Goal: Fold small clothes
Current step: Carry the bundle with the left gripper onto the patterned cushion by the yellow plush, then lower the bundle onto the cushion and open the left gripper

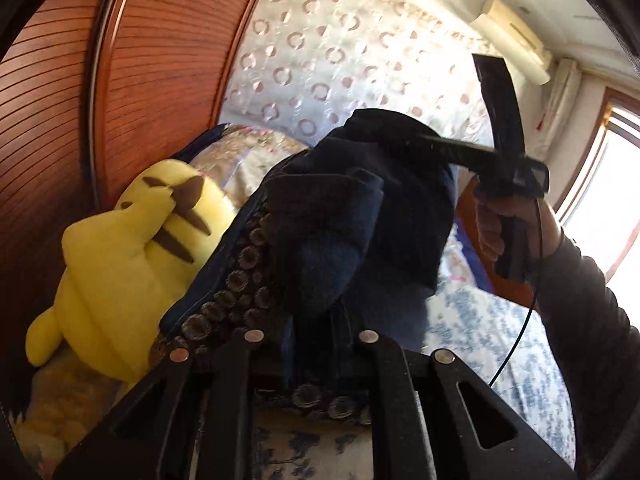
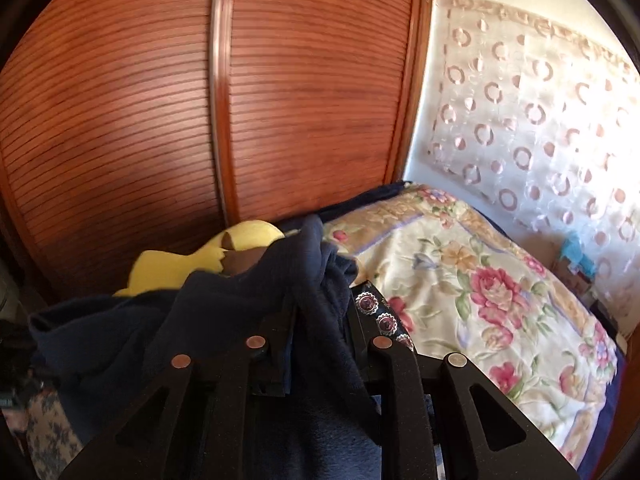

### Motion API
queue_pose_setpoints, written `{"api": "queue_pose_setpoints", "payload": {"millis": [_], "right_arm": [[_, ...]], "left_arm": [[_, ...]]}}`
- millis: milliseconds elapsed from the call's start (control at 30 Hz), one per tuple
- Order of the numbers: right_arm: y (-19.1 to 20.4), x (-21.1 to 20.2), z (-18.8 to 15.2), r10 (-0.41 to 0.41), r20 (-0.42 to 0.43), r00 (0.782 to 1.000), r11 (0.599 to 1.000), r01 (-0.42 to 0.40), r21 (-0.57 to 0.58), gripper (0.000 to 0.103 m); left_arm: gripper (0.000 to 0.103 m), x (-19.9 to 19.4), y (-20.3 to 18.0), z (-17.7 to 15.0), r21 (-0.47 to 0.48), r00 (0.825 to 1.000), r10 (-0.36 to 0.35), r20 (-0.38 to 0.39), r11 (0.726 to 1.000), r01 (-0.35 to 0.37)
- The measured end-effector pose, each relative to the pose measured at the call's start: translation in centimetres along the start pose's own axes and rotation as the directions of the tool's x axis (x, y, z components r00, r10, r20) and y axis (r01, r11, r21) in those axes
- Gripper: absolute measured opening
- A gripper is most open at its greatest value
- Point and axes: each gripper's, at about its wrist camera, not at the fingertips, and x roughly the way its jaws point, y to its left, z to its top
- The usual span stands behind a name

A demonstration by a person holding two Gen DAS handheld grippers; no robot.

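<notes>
Navy garment (image 1: 360, 216) bunched between both pairs of fingers; left gripper (image 1: 316, 320) and right gripper (image 2: 320, 320) each pinching its cloth.

We see a yellow plush toy (image 1: 120, 264) lying left of the tool, against the slatted wooden wardrobe doors (image 2: 160, 120). Ahead and right of it spreads a floral quilt (image 2: 480, 280). Beyond hangs a sheer ring-patterned curtain (image 1: 340, 52), an air conditioner (image 1: 516, 36) above.

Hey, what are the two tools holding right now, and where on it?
Both grip the navy garment: the left tool pinches a bunched edge, the right tool another fold. The exact part cannot be told.
</notes>
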Motion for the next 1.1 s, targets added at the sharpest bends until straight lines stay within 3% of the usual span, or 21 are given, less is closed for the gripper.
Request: {"api": "queue_pose_setpoints", "payload": {"millis": [100,267,400,500,567,600,667,700,800,1000,1100], "right_arm": [[-0.9,1.1,0.3,-0.070,0.008,0.997,0.997,0.070,0.045,0.032],[-1.7,-0.6,0.6,-0.135,0.096,0.986,0.988,0.126,0.093,0.041],[-1.0,-1.6,0.1,-0.068,0.096,0.993,0.996,0.063,0.059,0.043],[-1.2,-1.1,-0.6,-0.018,0.049,0.999,0.998,0.015,0.054,0.043],[-2.0,-0.5,-1.0,-0.009,0.020,1.000,0.999,0.008,0.048,0.043],[-2.2,-0.1,-1.1,-0.019,0.012,1.000,0.999,0.019,0.043,0.043],[-3.4,1.3,-0.7,-0.012,-0.011,1.000,0.997,0.013,0.071,0.043],[-3.9,2.5,-0.5,-0.004,-0.028,1.000,0.996,0.006,0.089,0.042],[-4.4,5.2,-0.5,-0.008,-0.067,0.998,0.994,0.015,0.108,0.043],[-5.7,6.7,-0.6,0.026,-0.066,0.997,0.985,-0.014,0.172,0.043],[-5.3,6.3,-0.5,-0.002,-0.056,0.998,0.985,0.012,0.173,0.043]], "left_arm": [[0.019,-0.6,0.1,-0.4,-0.004,1.000,0.012,0.005,1.000,-0.012],[0.031,-3.7,0.9,0.0,-0.045,0.991,0.048,0.128,0.998,-0.043],[0.044,-4.7,0.5,1.8,-0.028,0.984,0.039,0.173,0.999,-0.035],[0.044,-3.5,-0.5,3.1,0.043,0.987,0.022,0.162,0.999,-0.029],[0.044,-2.0,-0.5,3.4,0.065,0.989,0.054,0.139,0.996,-0.063],[0.044,-1.0,-0.4,3.3,0.077,0.988,0.099,0.120,0.991,-0.109],[0.042,1.3,0.5,2.9,0.109,0.966,0.246,0.072,0.961,-0.253],[0.042,2.0,1.3,2.6,0.100,0.961,0.269,0.057,0.957,-0.274],[0.042,2.8,3.4,1.5,0.054,0.967,0.256,-0.002,0.965,-0.256],[0.042,1.6,3.7,1.1,0.059,0.966,0.257,0.013,0.964,-0.258],[0.042,0.8,3.1,1.2,0.062,0.966,0.257,0.028,0.964,-0.258]]}}
